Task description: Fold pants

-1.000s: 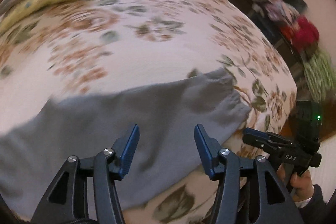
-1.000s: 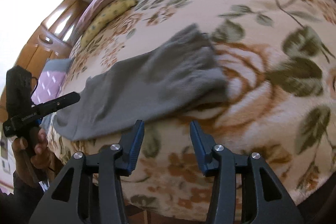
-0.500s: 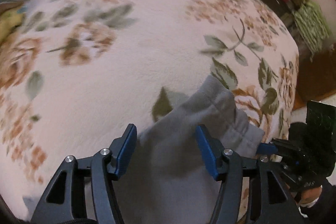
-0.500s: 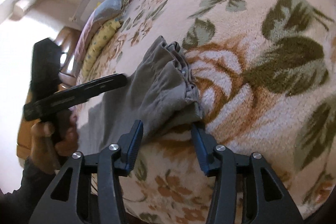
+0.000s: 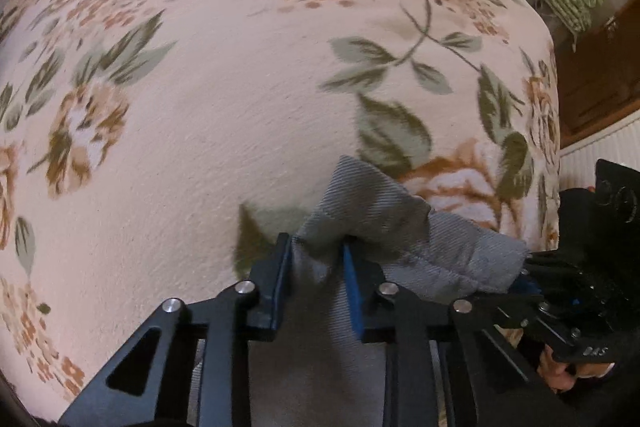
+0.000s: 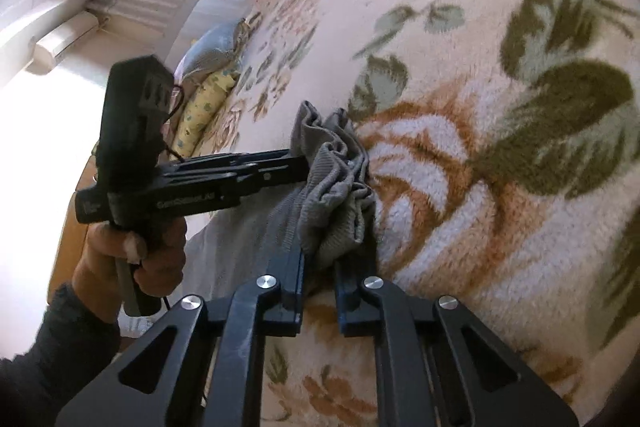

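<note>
Now both the left gripper (image 5: 316, 259) and right gripper (image 6: 318, 267) are closing on the pants (image 5: 376, 215) hem, which earlier lay flat; only the right view shows the pillows (image 6: 208, 103) beyond the hem.

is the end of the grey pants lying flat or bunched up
Bunched up. The end of the grey pants stands in crumpled ridges off the floral blanket, gathered between the closing right tongs and left tongs.

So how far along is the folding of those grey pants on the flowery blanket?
Early on, from what shows. No finished fold is visible: the grey pants lie bunched near the edge of the floral blanket. In hand: the left gripper and right gripper are both closing, each with cloth at that end between its fingers. Left: carrying that end over and laying it flat, then any further folds.
</note>
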